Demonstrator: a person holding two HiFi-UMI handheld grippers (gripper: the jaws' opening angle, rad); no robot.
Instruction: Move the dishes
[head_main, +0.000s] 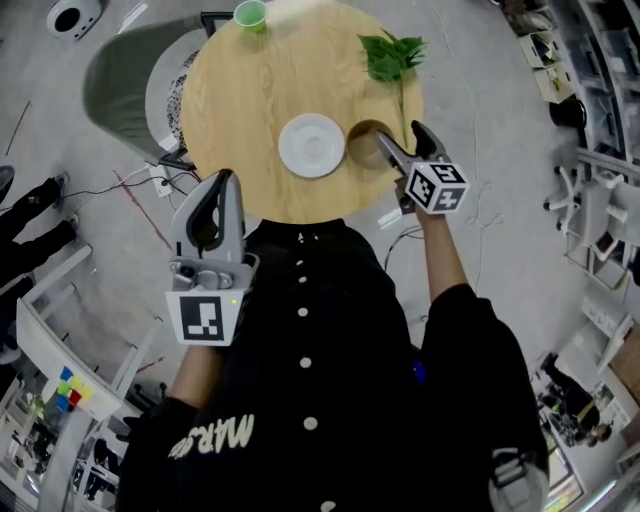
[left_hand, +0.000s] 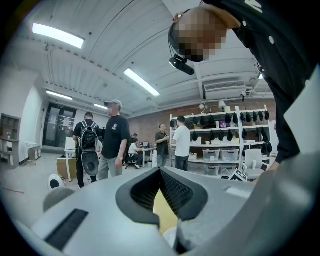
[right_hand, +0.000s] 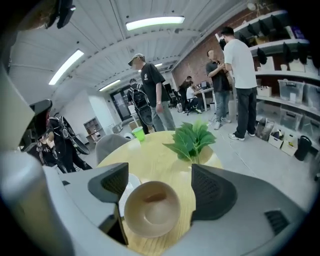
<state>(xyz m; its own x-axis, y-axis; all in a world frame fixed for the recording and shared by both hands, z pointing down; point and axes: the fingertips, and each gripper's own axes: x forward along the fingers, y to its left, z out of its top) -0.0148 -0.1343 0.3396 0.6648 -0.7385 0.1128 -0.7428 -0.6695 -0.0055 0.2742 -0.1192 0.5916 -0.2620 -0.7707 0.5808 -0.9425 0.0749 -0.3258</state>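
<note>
Releasing looks done: right hand-held gripper (right_hand: 157, 182) gapes above the bowl (right_hand: 151, 208); left hand-held gripper (head_main: 222, 180) sits together, empty. Next, likely grasp the saucer (head_main: 311, 145).

Here's the bench (head_main: 250, 110), right ahead of the person. The plate (head_main: 311, 145) sits on it toward the near edge. The bowl (head_main: 367, 143) is just beside the plate on its right; whether they touch, can't tell. Behind the bowl, toward the far right rim, lies the leafy sprig (head_main: 392, 55), its stem trailing back toward the near side, right of the bowl. The cup (head_main: 250, 14) stands at the far edge, well apart from the dishes. A chair (head_main: 125, 85) is tucked in at the bench's far left. The right tool (head_main: 400, 135) hangs over the bowl's right side, and the left tool (head_main: 225, 185) is off the near-left rim.
</note>
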